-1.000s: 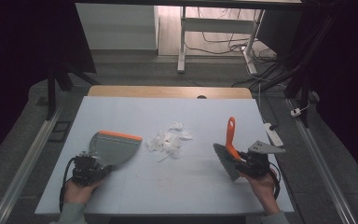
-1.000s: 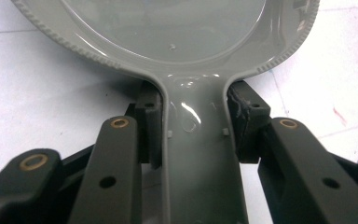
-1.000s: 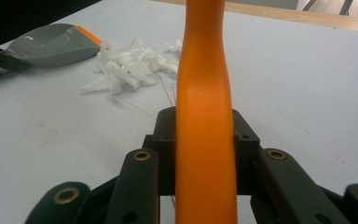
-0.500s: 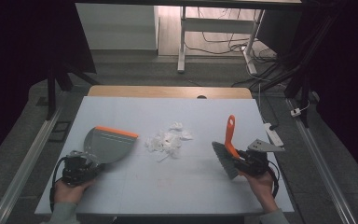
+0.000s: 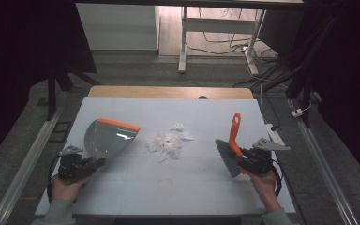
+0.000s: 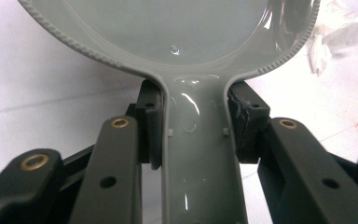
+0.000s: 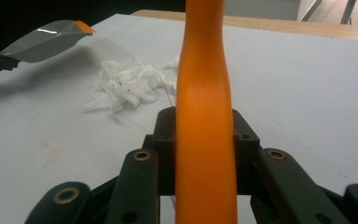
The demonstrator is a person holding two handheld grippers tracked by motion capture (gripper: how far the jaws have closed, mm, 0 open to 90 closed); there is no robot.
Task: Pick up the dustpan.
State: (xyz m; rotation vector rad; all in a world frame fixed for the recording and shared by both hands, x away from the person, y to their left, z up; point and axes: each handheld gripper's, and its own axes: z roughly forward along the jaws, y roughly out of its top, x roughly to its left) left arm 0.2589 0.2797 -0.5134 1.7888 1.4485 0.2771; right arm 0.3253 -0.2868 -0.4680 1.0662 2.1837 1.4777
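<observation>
Left hand: (image 5: 64,186) at the near left edge of the table, wrapped around the left gripper (image 5: 96,162).
Left gripper grip: jaws pressed against both sides of the grey handle of the dustpan (image 5: 108,138); in the left gripper view the pads (image 6: 151,135) sit tight on the handle just below the pan's bowl.
Right hand: (image 5: 264,186) at the near right edge of the table, carrying the right gripper (image 5: 242,154).
Right gripper grip: jaws clamped on the orange handle of the brush (image 5: 231,149); in the right gripper view the handle (image 7: 204,116) runs straight up between the two black jaws.
Brush: handle pointing away from the person, grey bristles facing left toward the middle of the table.
Dustpan: grey with an orange lip, lip turned toward the far right, pan tilted above the table (image 5: 201,117).
Paper scraps: (image 5: 168,141) a loose heap of white torn pieces lying on the table between dustpan and brush, nearer the dustpan, touching neither.
Table surface: pale blue-white, with a wooden strip (image 5: 168,92) along the far edge.
Beyond the table: a white desk frame (image 5: 183,42) and cables on the floor.
</observation>
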